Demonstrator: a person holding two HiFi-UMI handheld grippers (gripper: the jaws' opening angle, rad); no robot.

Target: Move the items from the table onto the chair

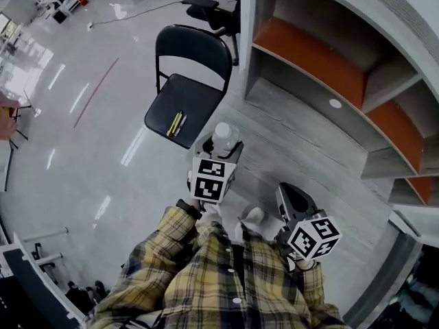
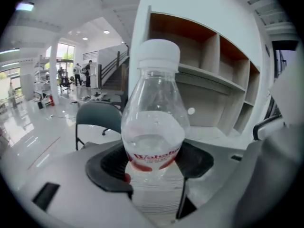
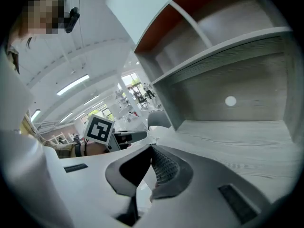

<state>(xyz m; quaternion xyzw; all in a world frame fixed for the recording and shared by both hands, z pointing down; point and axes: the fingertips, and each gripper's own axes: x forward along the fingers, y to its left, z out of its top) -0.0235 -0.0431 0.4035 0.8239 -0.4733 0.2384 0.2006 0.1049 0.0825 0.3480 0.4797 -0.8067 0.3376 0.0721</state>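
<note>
— What's in the left gripper [image 2: 154, 167]?
— A water bottle [image 2: 154, 122], clamped between its fingers. The right gripper [image 3: 151, 167] has its fingers pressed together, empty.
— Beyond the fingertips?
— The chair [image 1: 195, 94], its seat bearing maybe two pens [image 1: 176, 123]; shelving [image 1: 322, 60] right of them.

Yellow-and-dark plaid flannel shirt [image 1: 206, 273], long sleeves, white buttons. Pale grey plastic left gripper [image 1: 218, 149] and right gripper [image 1: 293, 199]; black-and-white square-marker cubes [image 1: 208, 179]; dark ribbed pads [image 3: 164, 167].
</note>
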